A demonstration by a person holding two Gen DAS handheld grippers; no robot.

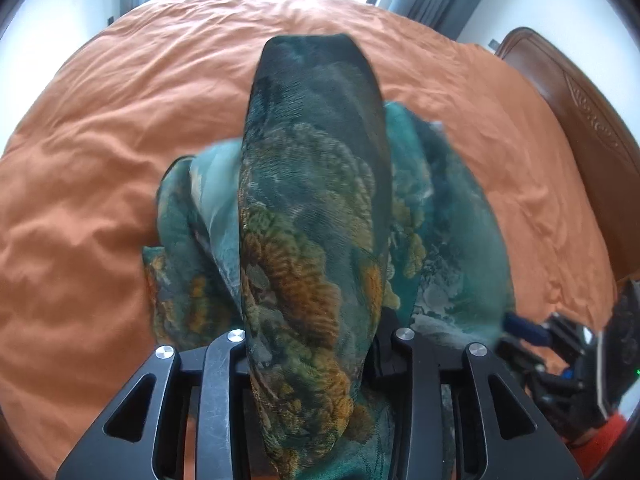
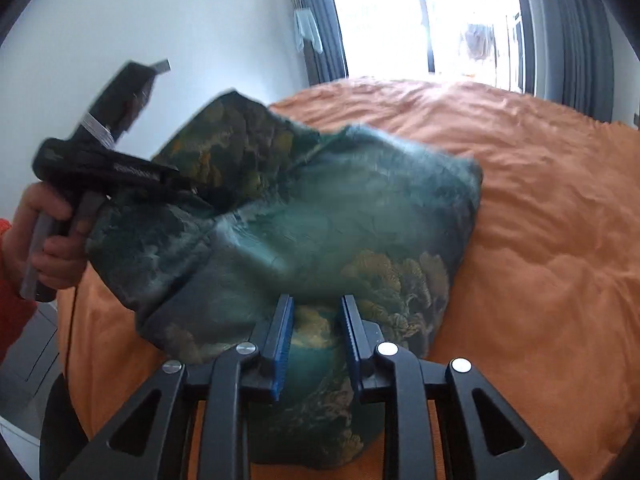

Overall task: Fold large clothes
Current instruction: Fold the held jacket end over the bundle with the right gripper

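So over on the left, the left tongs [image 1: 316,344] are clamped on a bunched ridge of the teal and gold printed garment [image 1: 316,184], which drapes right over them and hides the fingertips, and from the right wrist view you can see the person's hand [image 2: 48,236] holding that tool up with cloth hanging off it. The garment is mostly lifted off the orange bed cover [image 1: 80,200], sagging between the two tools with its lower part just brushing the bed. Moving right, the right tongs [image 2: 316,340] have their blue pads [image 2: 280,344] either side of another fold, but there's a visible gap and I can't tell if they're really pinching it. Far right there's the wooden headboard [image 1: 580,120]. My guess is this is the lift and shake-out step before laying it flat. To do it well I'd pull the two grips apart so the edge goes taut, keep them level, then lower the hanging part onto the bed first so it doesn't crumple.
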